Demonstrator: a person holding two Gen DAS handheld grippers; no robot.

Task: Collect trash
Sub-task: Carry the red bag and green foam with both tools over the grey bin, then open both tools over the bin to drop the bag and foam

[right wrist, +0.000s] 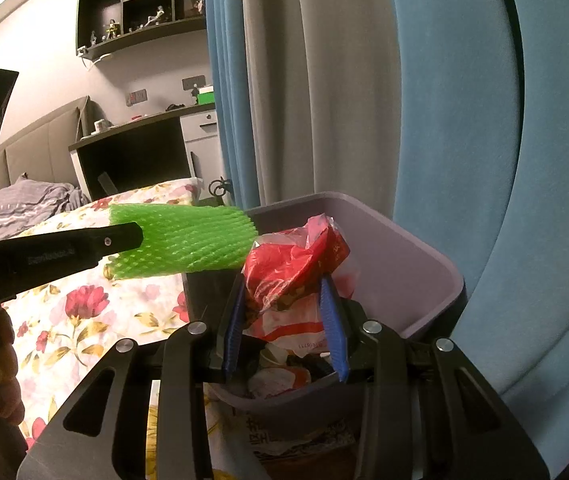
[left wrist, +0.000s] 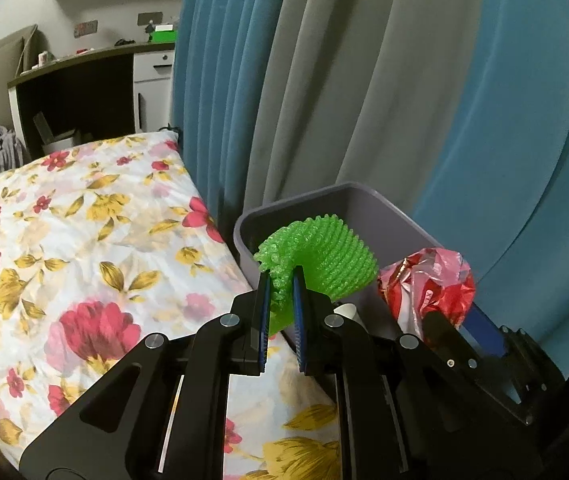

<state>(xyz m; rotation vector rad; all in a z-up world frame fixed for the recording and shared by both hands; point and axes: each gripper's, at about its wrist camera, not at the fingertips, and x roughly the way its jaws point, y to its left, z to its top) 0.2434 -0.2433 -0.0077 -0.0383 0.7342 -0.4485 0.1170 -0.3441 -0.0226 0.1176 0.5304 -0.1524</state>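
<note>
My left gripper (left wrist: 281, 276) is shut on a green foam net sleeve (left wrist: 324, 256) and holds it over the near-left rim of the grey-purple trash bin (left wrist: 348, 196). The sleeve (right wrist: 184, 240) and the left gripper's finger (right wrist: 84, 244) also show in the right wrist view. My right gripper (right wrist: 284, 280) is shut on a crumpled red and clear plastic wrapper (right wrist: 296, 268), held above the bin's (right wrist: 404, 248) opening. The wrapper (left wrist: 428, 284) shows at the bin's right in the left wrist view. Other trash lies inside the bin.
A bed with a floral sheet (left wrist: 64, 248) lies left of the bin. Blue and grey curtains (left wrist: 364, 80) hang right behind the bin. A dark desk (left wrist: 72, 92) and shelves stand at the far wall. A grey blanket (right wrist: 24, 204) lies on the bed.
</note>
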